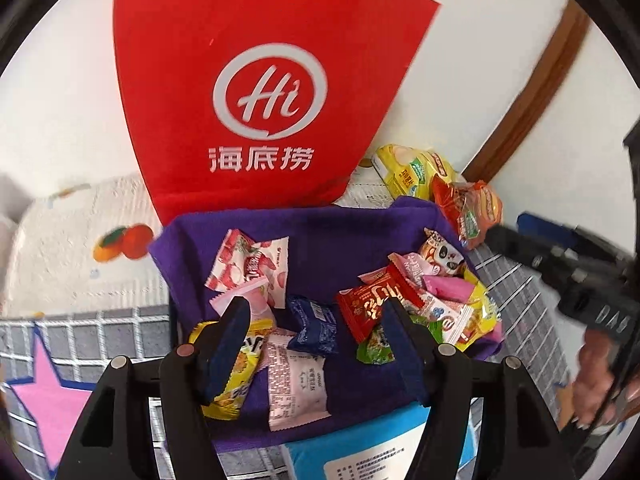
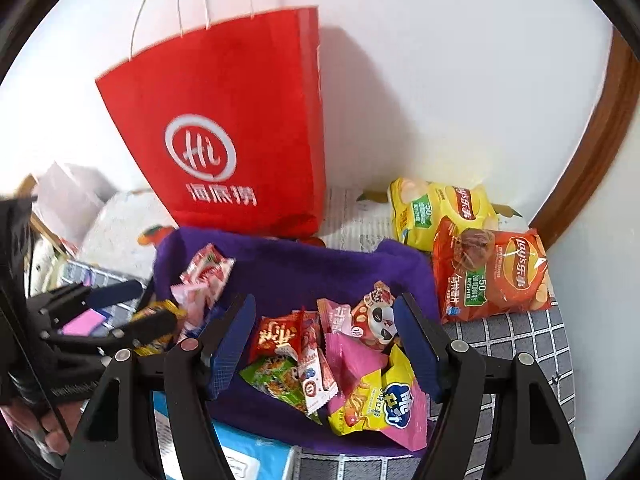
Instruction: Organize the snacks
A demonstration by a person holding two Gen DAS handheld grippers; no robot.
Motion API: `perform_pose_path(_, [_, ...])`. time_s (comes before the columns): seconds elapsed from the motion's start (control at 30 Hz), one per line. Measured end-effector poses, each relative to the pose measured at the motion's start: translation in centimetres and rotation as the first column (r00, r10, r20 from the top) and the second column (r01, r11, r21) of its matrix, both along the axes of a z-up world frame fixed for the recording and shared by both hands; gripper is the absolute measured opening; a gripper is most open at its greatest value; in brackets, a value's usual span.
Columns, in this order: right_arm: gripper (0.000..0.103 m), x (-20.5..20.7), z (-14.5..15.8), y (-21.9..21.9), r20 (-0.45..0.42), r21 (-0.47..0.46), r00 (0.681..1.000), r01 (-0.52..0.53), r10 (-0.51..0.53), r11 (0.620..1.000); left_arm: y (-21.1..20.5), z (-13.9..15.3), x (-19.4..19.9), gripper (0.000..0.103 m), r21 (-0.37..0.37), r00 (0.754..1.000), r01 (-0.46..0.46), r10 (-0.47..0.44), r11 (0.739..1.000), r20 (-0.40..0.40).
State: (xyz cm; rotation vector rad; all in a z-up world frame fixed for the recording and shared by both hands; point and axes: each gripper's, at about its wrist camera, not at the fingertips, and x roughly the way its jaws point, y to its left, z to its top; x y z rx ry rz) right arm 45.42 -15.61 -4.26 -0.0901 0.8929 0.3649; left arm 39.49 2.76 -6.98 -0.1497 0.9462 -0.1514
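The red bag point(image 2: 224, 128) looks like matt paper with thin cord handles. The purple cloth point(image 1: 332, 240) is soft and fuzzy. The snack packets point(image 2: 340, 360) and both chip bags point(image 2: 488, 276) are glossy, crinkled plastic film. The grid-patterned mat point(image 2: 516, 336) looks smooth. Each tool point(image 2: 326, 340) is matt black plastic with ribbed blue pads point(image 2: 416, 340) and dull metal pins.

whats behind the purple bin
A red paper bag stands upright behind the purple bin, against the white wall. Its inside is hidden, as is the floor right behind the bin.
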Motion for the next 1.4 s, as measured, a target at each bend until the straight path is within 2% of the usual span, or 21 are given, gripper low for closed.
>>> perform_pose_path(0.17, [0.067, -1.2, 2.0, -0.9, 0.053, 0.035, 0.998, 0.032, -0.033, 0.999, -1.0, 1.4, -1.0, 0.068, 0.058, 1.000, 0.020, -0.021, 0.998, 0.022])
perform_pose_path(0.3, [0.067, -2.9, 3.2, -1.2, 0.087, 0.023, 0.994, 0.070, -0.072, 0.997, -1.4, 2.7, -2.1, 0.070, 0.060, 0.998, 0.028, -0.031, 0.998, 0.047])
perform_pose_path(0.37, [0.067, -4.0, 3.5, -1.6, 0.071, 0.036, 0.994, 0.081, -0.083, 0.996, -1.8, 3.2, -2.6, 0.074, 0.083, 0.999, 0.023, -0.027, 0.996, 0.046])
perform_pose_path(0.4, [0.067, -4.8, 3.6, -1.9, 0.059, 0.040, 0.994, 0.089, -0.092, 0.995, -2.1, 3.4, -3.0, 0.074, 0.117, 0.999, 0.017, -0.022, 0.993, 0.046])
perform_pose_path(0.5, [0.064, -7.5, 4.0, -2.9, 0.052, 0.058, 0.992, 0.110, -0.113, 0.992, -3.1, 4.2, -3.9, 0.074, 0.147, 0.998, 0.025, -0.034, 0.989, 0.059])
perform_pose_path(0.6, [0.069, -10.8, 4.6, -4.1, 0.063, 0.056, 0.988, 0.139, -0.142, 0.989, -4.2, 5.5, -5.2, 0.075, 0.156, 0.996, 0.049, -0.060, 0.987, 0.069])
perform_pose_path(0.67, [0.079, -13.5, 5.2, -4.9, 0.085, 0.044, 0.983, 0.157, -0.160, 0.987, -4.8, 6.5, -6.8, 0.086, 0.166, 0.993, 0.048, -0.066, 0.985, 0.100])
perform_pose_path(0.77, [0.091, -17.1, 6.1, -5.7, 0.148, 0.020, 0.971, 0.185, -0.186, 0.982, -5.3, 7.6, -10.0, 0.090, 0.166, 0.991, 0.050, -0.070, 0.985, 0.118])
perform_pose_path(0.83, [0.093, -19.2, 6.3, -6.2, 0.175, 0.013, 0.963, 0.205, -0.204, 0.979, -5.3, 8.1, -11.9, 0.091, 0.153, 0.989, 0.048, -0.069, 0.987, 0.133])
perform_pose_path(0.87, [0.094, -20.2, 6.3, -6.5, 0.177, 0.020, 0.961, 0.215, -0.215, 0.976, -5.3, 8.4, -13.0, 0.096, 0.143, 0.988, 0.045, -0.066, 0.989, 0.141])
perform_pose_path(0.93, [0.096, -21.9, 6.1, -7.3, 0.153, 0.053, 0.959, 0.231, -0.236, 0.972, -5.1, 8.7, -15.4, 0.100, 0.127, 0.986, 0.027, -0.047, 0.992, 0.158])
perform_pose_path(1.0, [0.098, -23.8, 5.7, -8.1, 0.133, 0.090, 0.958, 0.244, -0.255, 0.966, -5.2, 8.8, -18.0, 0.100, 0.114, 0.985, 0.016, -0.035, 0.993, 0.168])
perform_pose_path(1.13, [0.100, -27.6, 5.2, -8.5, 0.141, 0.079, 0.955, 0.253, -0.262, 0.964, -5.5, 8.6, -22.0, 0.100, 0.102, 0.982, 0.016, -0.035, 0.995, 0.186])
perform_pose_path(1.4, [0.100, -34.1, 4.2, -9.2, 0.146, 0.077, 0.946, 0.281, -0.290, 0.957, -6.0, 9.0, -29.1, 0.101, 0.154, 0.966, -0.069, 0.028, 0.986, 0.256])
